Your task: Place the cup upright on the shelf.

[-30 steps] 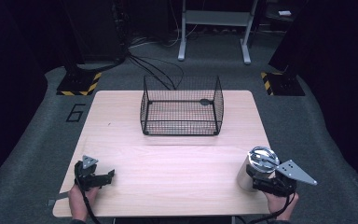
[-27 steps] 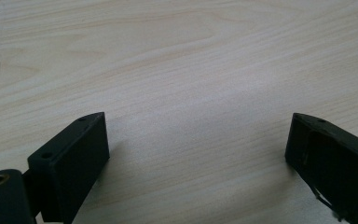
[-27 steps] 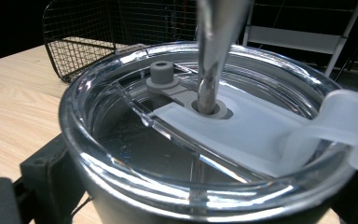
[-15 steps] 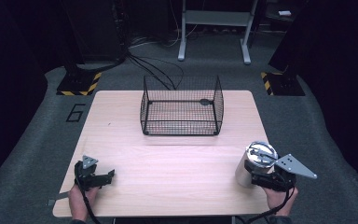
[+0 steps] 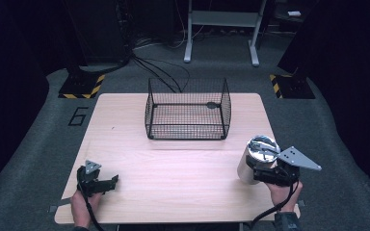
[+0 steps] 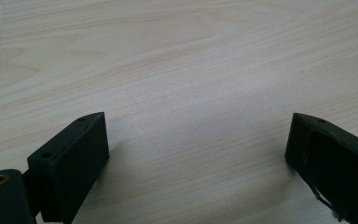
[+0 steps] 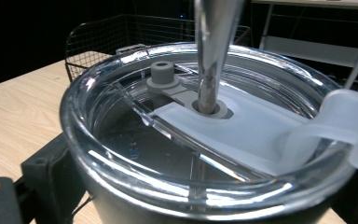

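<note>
The right claw (image 5: 259,169) pinches a steel tumbler (image 5: 255,155) with a clear lid, near the counter's (image 5: 183,163) right edge. The left claw (image 5: 110,182) is spread over bare wood.

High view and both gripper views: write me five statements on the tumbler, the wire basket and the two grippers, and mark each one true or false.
1. The right gripper is shut on the steel tumbler. True.
2. The tumbler sits inside the wire basket. False: it stands near the table's right front edge, well apart from the basket.
3. The left gripper is open, with bare wood between its jaws. True.
4. The tumbler has no lid. False: a clear lid with a straw through it covers the top.
5. The basket lies on its side. False: it stands upright, open at the top, at the table's far middle.
</note>
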`<state>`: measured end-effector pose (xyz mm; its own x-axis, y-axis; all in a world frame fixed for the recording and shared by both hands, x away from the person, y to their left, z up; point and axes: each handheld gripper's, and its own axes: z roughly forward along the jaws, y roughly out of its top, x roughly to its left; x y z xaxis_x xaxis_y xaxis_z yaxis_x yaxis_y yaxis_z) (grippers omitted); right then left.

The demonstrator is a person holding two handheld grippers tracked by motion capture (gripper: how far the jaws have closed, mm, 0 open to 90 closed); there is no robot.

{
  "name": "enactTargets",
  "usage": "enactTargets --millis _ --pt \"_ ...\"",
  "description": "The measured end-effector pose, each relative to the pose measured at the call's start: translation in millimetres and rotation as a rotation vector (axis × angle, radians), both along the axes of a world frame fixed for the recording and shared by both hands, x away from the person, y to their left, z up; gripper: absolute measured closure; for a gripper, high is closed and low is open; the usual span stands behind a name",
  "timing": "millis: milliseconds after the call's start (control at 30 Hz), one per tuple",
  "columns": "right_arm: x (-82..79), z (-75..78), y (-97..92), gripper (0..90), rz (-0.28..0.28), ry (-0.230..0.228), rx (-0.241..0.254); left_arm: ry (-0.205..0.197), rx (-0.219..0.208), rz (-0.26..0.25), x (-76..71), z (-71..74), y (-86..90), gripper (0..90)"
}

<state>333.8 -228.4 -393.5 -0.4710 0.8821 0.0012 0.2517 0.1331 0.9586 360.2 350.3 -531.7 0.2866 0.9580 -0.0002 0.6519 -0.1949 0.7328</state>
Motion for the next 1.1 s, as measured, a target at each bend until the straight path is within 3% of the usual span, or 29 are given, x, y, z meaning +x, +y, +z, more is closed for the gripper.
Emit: enactTargets --millis 400,1100 --pt "15.7 14.1 16.3 3.6 0.034 0.003 -0.02 0.008 0.003 -0.005 -0.1 0.7 0.3 6.0" --pt "34.8 24.0 35.6 3.7 0.078 0.005 -0.011 0.008 0.003 -0.005 -0.1 0.7 0.3 6.1"
